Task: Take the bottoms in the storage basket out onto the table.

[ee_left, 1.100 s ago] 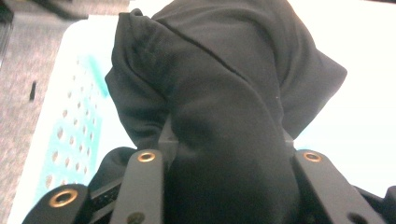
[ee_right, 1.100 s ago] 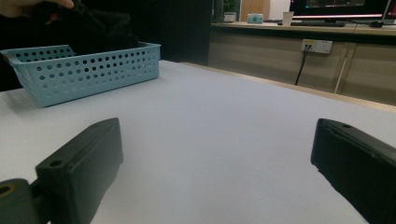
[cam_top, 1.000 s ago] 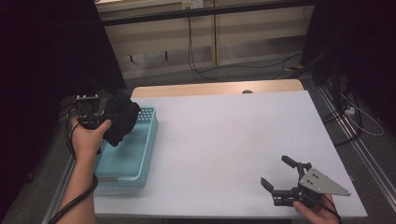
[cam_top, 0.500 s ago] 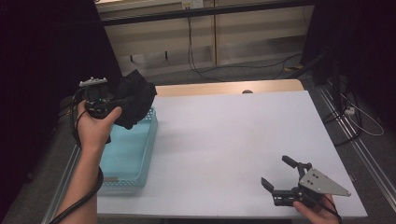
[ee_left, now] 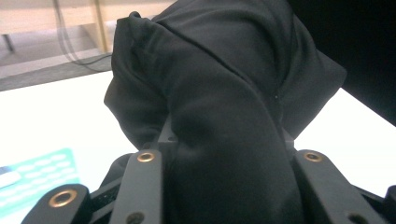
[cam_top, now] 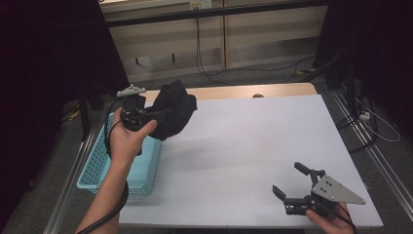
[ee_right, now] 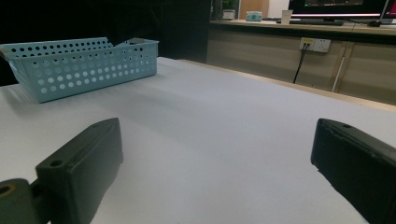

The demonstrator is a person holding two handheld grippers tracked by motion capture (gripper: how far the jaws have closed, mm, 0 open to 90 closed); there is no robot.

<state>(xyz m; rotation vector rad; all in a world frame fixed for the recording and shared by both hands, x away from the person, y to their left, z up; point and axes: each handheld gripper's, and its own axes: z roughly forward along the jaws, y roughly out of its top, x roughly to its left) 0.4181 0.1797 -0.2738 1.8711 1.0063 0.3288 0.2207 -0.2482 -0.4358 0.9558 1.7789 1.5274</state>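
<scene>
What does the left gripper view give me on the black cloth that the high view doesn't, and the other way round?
Left gripper view: the black cloth bunched tight between the left gripper's jaws, pressed by both.
High view: the left gripper holds the cloth in the air above the blue basket; the right gripper sits open at the white table's near corner.
Both: the cloth, a bit of basket, the table.
</scene>
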